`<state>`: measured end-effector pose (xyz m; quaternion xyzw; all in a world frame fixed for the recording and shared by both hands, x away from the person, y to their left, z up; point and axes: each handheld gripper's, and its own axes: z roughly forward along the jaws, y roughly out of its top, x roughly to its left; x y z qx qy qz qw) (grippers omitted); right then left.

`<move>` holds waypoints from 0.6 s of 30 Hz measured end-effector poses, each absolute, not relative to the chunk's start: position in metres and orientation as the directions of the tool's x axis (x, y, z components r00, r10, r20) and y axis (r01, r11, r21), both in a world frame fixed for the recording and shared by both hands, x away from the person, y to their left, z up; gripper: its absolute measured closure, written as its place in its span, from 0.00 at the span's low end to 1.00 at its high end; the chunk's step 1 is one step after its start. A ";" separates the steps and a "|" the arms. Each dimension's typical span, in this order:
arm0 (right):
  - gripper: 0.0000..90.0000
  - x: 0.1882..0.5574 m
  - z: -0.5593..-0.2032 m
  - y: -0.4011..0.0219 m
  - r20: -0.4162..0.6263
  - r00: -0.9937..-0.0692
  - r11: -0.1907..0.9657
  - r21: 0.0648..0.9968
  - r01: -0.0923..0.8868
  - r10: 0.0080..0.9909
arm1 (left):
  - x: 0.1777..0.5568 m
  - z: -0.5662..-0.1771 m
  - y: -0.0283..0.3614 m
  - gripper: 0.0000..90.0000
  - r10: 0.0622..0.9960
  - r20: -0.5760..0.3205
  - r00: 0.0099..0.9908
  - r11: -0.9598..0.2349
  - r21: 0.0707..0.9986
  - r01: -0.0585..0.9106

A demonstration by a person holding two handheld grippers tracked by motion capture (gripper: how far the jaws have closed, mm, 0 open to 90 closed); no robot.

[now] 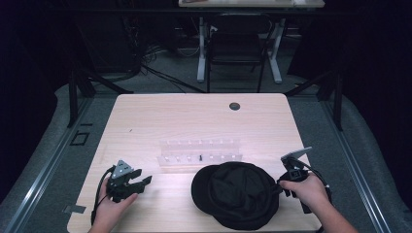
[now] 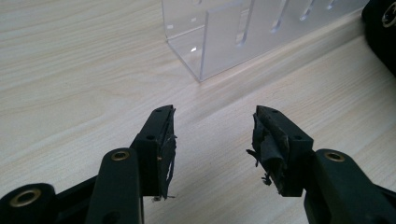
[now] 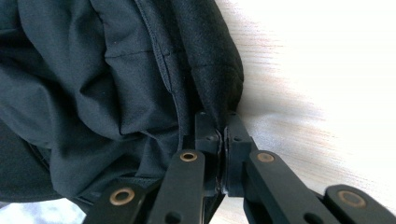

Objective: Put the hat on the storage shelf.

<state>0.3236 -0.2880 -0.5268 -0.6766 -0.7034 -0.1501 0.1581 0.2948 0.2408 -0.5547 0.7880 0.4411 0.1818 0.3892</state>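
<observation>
Right gripper view: your right gripper [image 3: 223,135] is pinched on the rim of the black cap [image 3: 107,74], near table edge. Soft, light, floppy fabric; grip seam/rim. Left gripper [image 2: 212,140] open, empty.

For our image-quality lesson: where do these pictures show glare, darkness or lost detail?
High view: dim room around a lit table. Right gripper view: the wood beside the black cap is washed out white. Left gripper view: evenly lit, the clear rack reflecting faintly.
</observation>
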 end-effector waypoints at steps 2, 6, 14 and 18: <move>0.97 0.323 -0.527 -0.287 0.427 -0.028 0.028 0.008 1.000 0.904 | 0.295 -0.554 0.241 0.54 0.836 -0.059 0.546 -0.310 0.770 0.558; 0.98 0.322 -0.523 -0.292 0.452 -0.042 0.045 0.004 0.999 0.891 | 0.295 -0.554 0.241 0.54 0.836 -0.056 0.546 -0.312 0.769 0.557; 0.98 0.320 -0.515 -0.293 0.493 -0.035 0.026 0.026 0.999 0.869 | 0.295 -0.555 0.240 0.54 0.837 -0.059 0.545 -0.310 0.769 0.559; 0.98 0.318 -0.512 -0.293 0.499 -0.025 0.005 0.041 0.999 0.866 | 0.295 -0.555 0.240 0.54 0.835 -0.058 0.547 -0.312 0.769 0.558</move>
